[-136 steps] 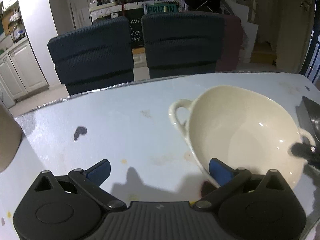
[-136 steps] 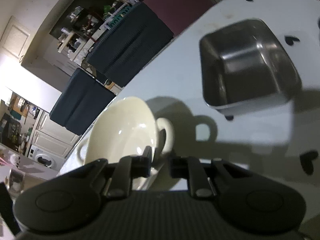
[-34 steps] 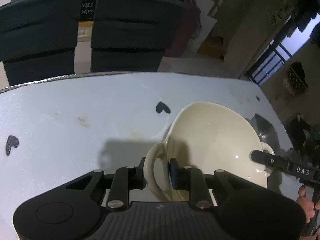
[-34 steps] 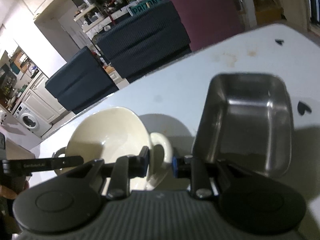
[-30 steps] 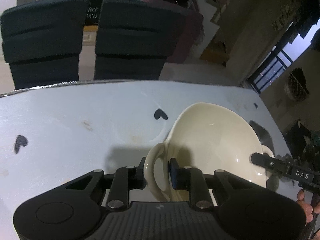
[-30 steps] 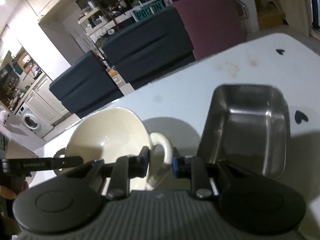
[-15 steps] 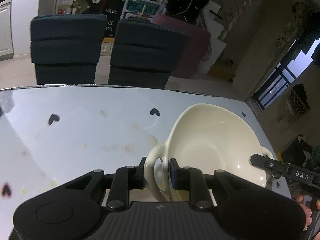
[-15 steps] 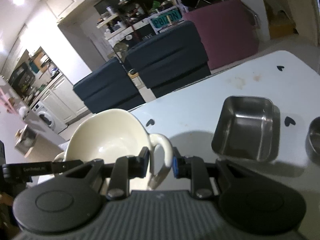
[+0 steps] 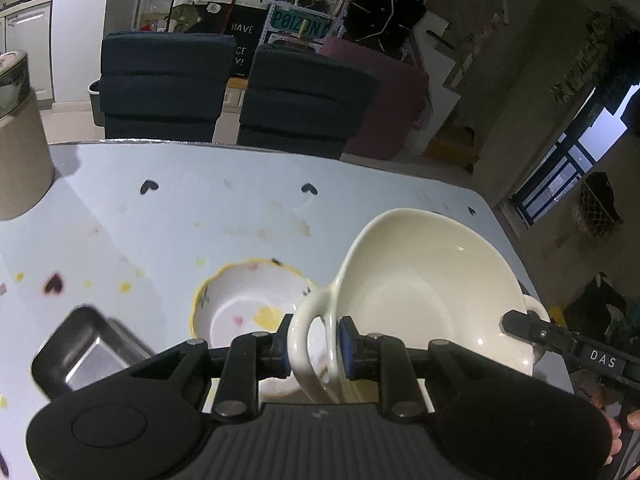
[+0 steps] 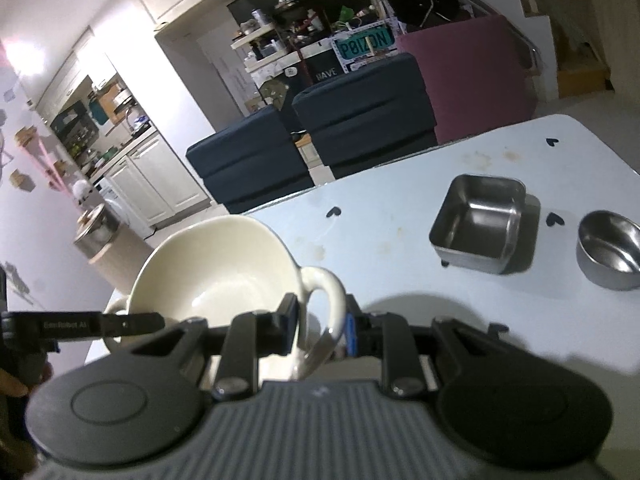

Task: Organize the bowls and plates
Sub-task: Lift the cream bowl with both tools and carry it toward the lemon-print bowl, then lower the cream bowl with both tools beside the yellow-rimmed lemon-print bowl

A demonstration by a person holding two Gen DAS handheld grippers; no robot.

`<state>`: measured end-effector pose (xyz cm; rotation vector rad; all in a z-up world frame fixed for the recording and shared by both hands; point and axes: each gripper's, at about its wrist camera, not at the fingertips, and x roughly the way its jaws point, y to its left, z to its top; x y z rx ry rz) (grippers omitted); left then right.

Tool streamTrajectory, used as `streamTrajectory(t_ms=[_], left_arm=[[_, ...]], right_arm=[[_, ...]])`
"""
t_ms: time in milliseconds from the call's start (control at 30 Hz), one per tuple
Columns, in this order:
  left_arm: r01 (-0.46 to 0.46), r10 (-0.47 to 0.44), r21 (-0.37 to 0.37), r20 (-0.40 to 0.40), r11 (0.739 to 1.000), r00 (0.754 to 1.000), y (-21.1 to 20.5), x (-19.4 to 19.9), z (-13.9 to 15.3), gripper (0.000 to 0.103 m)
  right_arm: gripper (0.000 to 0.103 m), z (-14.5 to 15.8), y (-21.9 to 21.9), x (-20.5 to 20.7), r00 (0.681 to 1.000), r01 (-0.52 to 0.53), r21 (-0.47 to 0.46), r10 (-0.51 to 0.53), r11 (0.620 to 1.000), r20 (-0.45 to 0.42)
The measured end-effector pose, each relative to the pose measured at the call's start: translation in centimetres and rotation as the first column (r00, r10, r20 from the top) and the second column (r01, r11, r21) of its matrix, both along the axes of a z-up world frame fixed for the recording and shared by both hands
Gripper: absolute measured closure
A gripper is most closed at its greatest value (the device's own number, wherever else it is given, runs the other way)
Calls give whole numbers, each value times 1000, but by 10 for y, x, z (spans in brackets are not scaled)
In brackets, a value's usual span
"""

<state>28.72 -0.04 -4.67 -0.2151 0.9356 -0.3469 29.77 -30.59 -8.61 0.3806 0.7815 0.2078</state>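
The green plate (image 9: 299, 27) behind the chairs (image 9: 308, 100) reads "P0IZON" in the left view and "P8IZON" in the right view; a dark board (image 9: 242, 46) beside it shows "HAVE". The right gripper's arm, seen from the left wrist, is marked "DAS"; the left one's arm, seen from the right wrist, carries a small label too blurred to read with certainty. The left gripper (image 9: 313, 346) is clamped on one handle of the cream bowl (image 9: 432, 292); the right gripper (image 10: 320, 326) is clamped on the opposite handle. The bowl is held above the table (image 9: 200, 208), over its right edge. Against 0.5 s ago, the bowl sits higher and both views take in more: a floral saucer (image 9: 240, 304) and a steel tray (image 9: 86, 354) now appear under the left gripper, and a round steel bowl (image 10: 610, 250) stands fully in view beside the square steel tray (image 10: 478, 226) near the table's right edge. The table is pale blue with black heart marks and brown stains. A tan bin (image 9: 20, 140) stands at the table's left edge; white kitchen cabinets (image 10: 156, 184) and a maroon sofa (image 10: 472, 76) lie beyond.
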Motion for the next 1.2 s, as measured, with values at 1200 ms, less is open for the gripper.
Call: streamTrajectory(t_ms=[1200], left_arm=[[35,-44,-76,-108,996,993,-64,-34,-97,77]], right_arm=[[75,-50,-56,-47,978,67,-71,-80,995,-191]])
